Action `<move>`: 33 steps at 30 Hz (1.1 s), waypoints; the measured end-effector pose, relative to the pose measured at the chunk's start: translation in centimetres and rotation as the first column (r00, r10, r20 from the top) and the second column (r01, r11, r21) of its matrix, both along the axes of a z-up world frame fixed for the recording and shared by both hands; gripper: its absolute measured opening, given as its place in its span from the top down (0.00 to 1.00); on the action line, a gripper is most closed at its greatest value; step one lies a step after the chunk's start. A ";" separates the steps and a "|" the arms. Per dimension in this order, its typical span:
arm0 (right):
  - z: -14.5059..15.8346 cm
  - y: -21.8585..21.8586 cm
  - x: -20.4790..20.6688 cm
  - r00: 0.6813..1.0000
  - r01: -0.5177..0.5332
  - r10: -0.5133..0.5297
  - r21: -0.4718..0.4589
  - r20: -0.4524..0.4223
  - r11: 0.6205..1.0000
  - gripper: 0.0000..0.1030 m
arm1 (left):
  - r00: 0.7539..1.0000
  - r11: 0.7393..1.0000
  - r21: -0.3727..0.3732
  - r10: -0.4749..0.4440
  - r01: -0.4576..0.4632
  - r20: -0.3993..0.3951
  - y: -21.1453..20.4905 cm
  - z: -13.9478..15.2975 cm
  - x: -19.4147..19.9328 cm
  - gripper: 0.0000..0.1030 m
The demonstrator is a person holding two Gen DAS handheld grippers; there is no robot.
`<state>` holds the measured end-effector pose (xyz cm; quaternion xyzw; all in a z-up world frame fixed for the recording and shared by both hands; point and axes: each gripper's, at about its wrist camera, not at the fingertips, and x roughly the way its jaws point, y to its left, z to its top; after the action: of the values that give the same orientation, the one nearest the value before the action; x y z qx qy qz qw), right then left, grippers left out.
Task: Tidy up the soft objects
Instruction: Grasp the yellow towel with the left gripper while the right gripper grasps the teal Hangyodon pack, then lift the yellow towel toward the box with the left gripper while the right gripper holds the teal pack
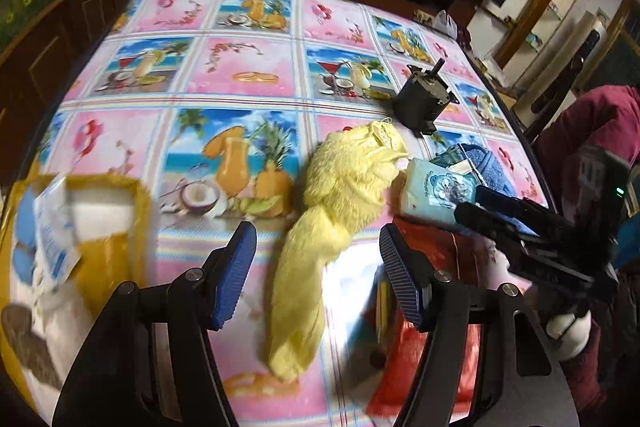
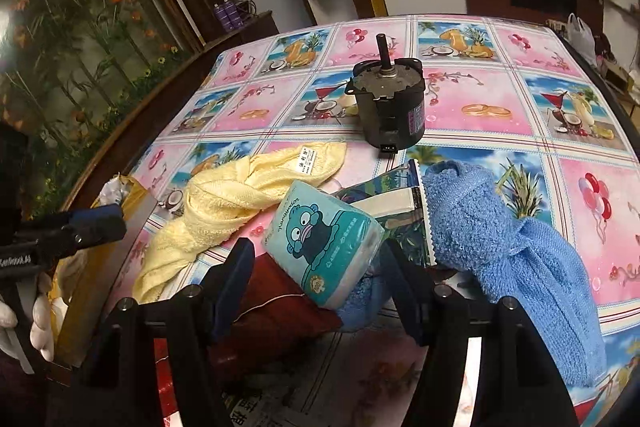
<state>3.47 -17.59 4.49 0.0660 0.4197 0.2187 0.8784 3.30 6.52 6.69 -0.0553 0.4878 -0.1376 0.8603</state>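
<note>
A yellow towel (image 1: 328, 219) lies twisted on the patterned tablecloth; in the left wrist view it runs between my open left gripper's (image 1: 316, 275) jaws, below them. It also shows in the right wrist view (image 2: 224, 203). A teal tissue pack (image 2: 324, 247) with a cartoon leans on a dark red cushion (image 2: 272, 311), just ahead of and between my open right gripper's (image 2: 320, 283) jaws. The pack also shows in the left wrist view (image 1: 436, 195). A blue towel (image 2: 500, 251) lies to the right. The right gripper (image 1: 500, 223) appears in the left view, near the pack.
A black motor (image 2: 388, 107) with an upright shaft stands behind the soft items. A flat printed packet (image 2: 396, 203) lies under the tissue pack. A yellow bag with white plastic (image 1: 80, 227) sits at the table's left. Red packaging (image 1: 420, 367) lies at the near edge.
</note>
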 end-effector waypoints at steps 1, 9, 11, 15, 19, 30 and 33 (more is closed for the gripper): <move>0.1 0.2 -0.1 1.000 -0.006 0.006 -0.017 0.011 1.000 0.36 | 1.000 1.000 0.010 -0.007 0.007 -0.008 -0.5 -0.3 0.7 0.37; 0.1 2.4 1.1 0.999 -0.045 0.045 -0.145 -0.005 0.988 0.33 | 0.995 0.992 0.071 -0.102 0.102 0.005 -3.8 -2.1 4.7 0.37; -0.1 2.6 1.4 0.999 -0.053 0.052 -0.143 -0.011 0.988 0.31 | 0.993 0.988 0.097 -0.122 0.121 0.007 -4.4 -2.7 5.2 0.37; -0.3 3.4 1.7 0.998 -0.064 0.063 -0.149 -0.013 0.987 0.28 | 0.989 0.981 0.125 -0.146 0.148 -0.024 -5.2 -4.2 6.0 0.37; -0.8 4.2 1.6 0.998 -0.050 0.054 -0.204 0.012 0.978 0.28 | 0.991 0.980 0.150 -0.129 0.130 -0.020 -5.3 -5.0 6.2 0.32; -1.5 5.7 0.8 0.994 -0.025 0.059 -0.347 0.089 0.938 0.29 | 0.990 0.966 0.234 -0.126 0.107 0.065 -6.3 -5.5 5.6 0.38; -1.3 5.7 0.6 0.995 -0.044 0.070 -0.314 0.074 0.948 0.59 | 0.989 0.959 0.262 -0.132 0.110 0.066 -7.1 -5.0 5.1 0.56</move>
<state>4.09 -11.88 3.15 -0.0951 0.4132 0.1775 0.8881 8.41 -0.60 1.70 0.0928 0.4678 -0.1275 0.8696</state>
